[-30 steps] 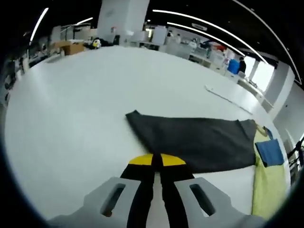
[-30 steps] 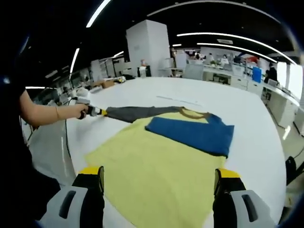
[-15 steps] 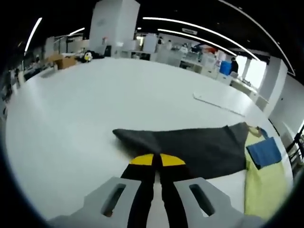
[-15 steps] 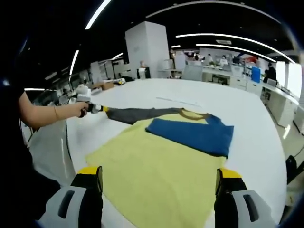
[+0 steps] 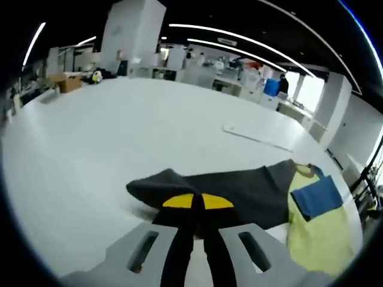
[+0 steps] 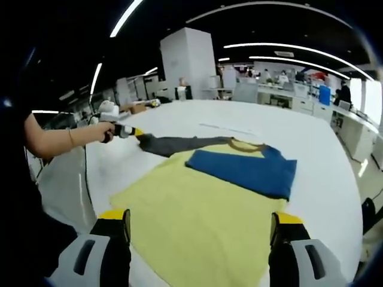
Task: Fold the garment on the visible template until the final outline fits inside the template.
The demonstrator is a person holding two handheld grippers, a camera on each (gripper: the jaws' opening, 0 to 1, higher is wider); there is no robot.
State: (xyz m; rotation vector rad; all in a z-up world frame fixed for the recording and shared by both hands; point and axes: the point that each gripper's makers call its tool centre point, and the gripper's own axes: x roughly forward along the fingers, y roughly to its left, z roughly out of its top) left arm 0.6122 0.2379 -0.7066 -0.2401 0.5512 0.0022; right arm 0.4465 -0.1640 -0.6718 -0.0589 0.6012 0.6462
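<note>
Left gripper [image 5: 198, 202] clenched on the dark grey sleeve [image 5: 233, 188], jaws pressed together (yellow tips touching), cloth bunched and lifted just ahead of them, off the white surface [image 5: 119, 131]. Right gripper [image 6: 200, 224] released, jaws wide apart, hovering over the near hem of the yellow garment [image 6: 197, 209], spread flat directly ahead. Blue sleeve [image 6: 242, 169] folded across the chest, beyond the right gripper. Person's hand [image 6: 106, 130] gripping the left gripper, far ahead and to the left. No legible brand, label or writing anywhere.
</note>
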